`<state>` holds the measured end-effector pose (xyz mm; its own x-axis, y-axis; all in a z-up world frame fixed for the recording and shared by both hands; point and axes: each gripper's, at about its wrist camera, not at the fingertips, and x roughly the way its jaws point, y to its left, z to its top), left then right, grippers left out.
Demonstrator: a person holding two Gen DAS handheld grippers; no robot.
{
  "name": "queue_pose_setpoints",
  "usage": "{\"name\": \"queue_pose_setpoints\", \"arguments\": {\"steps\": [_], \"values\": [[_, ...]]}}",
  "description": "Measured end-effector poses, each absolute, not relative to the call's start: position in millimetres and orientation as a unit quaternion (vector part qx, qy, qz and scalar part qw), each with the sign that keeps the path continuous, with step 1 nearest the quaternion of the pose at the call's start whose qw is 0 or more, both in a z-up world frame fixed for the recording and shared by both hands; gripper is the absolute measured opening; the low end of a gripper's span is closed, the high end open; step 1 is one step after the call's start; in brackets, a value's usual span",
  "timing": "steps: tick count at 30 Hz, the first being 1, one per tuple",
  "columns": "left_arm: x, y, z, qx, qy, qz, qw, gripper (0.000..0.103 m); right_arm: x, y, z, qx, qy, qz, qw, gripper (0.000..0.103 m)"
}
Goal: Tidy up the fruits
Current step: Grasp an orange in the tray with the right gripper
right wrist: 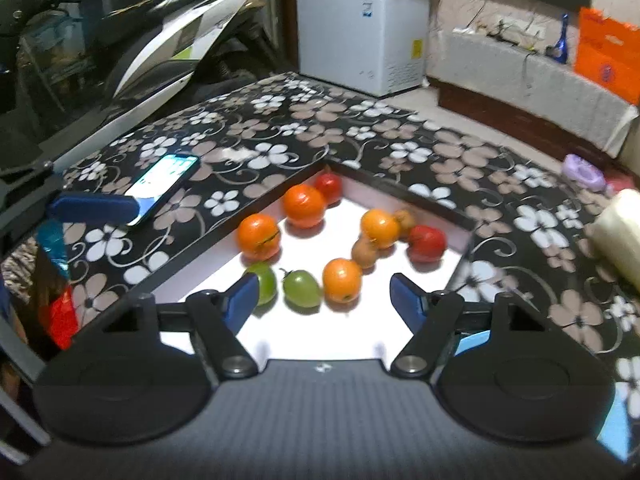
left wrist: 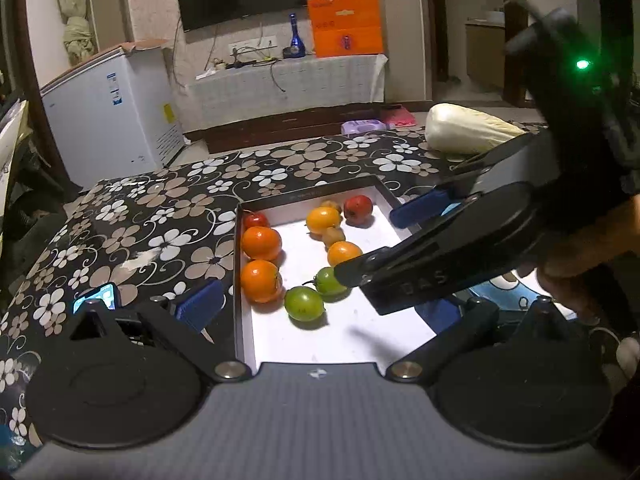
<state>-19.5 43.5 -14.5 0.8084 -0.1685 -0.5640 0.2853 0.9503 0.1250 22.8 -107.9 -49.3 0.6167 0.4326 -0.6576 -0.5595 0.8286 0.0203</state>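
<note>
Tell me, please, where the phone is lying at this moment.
The phone lies face up with its screen lit on the flowered table, left of the white tray in the right wrist view, beyond its rim near the orange fruits.

Floral table (right wrist: 280,128), phone (right wrist: 164,180), tray (right wrist: 400,196)

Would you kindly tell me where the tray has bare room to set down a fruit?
The white tray is bare along its near edge, in front of the two green fruits, and in its middle between the orange fruits. The far corner around the red fruit is crowded.
</note>
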Motion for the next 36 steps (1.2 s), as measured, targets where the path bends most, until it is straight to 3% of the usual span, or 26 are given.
{"name": "queue_pose_setpoints", "arguments": {"steps": [6,10,14,24,33,34,36], "values": [[-20,48,-14,0.095,0.289,-0.135,0.943,0.093,30,-107,-56,-0.082,0.349,0.28,0.89,0.065],[-20,50,-13,0.087,0.291,-0.139,0.943,0.087,36,-110,-58,-0.072,0.346,0.253,0.901,0.049],[-19,50,-14,0.086,0.295,-0.145,0.941,0.076,45,-111,-63,-0.062,0.351,0.242,0.902,0.041],[-16,49,-17,0.083,0.307,-0.144,0.937,0.076,58,-103,-76,-0.047,0.366,0.239,0.898,0.04],[-10,50,-19,0.076,0.318,-0.133,0.936,0.076,69,-119,-82,0.037,0.396,0.252,0.882,0.039],[-9,49,-20,0.077,0.318,-0.132,0.936,0.076,69,-118,-81,0.035,0.395,0.252,0.883,0.033],[-8,50,-20,0.076,0.321,-0.131,0.935,0.076,68,-118,-81,0.027,0.393,0.248,0.885,0.031]]}}
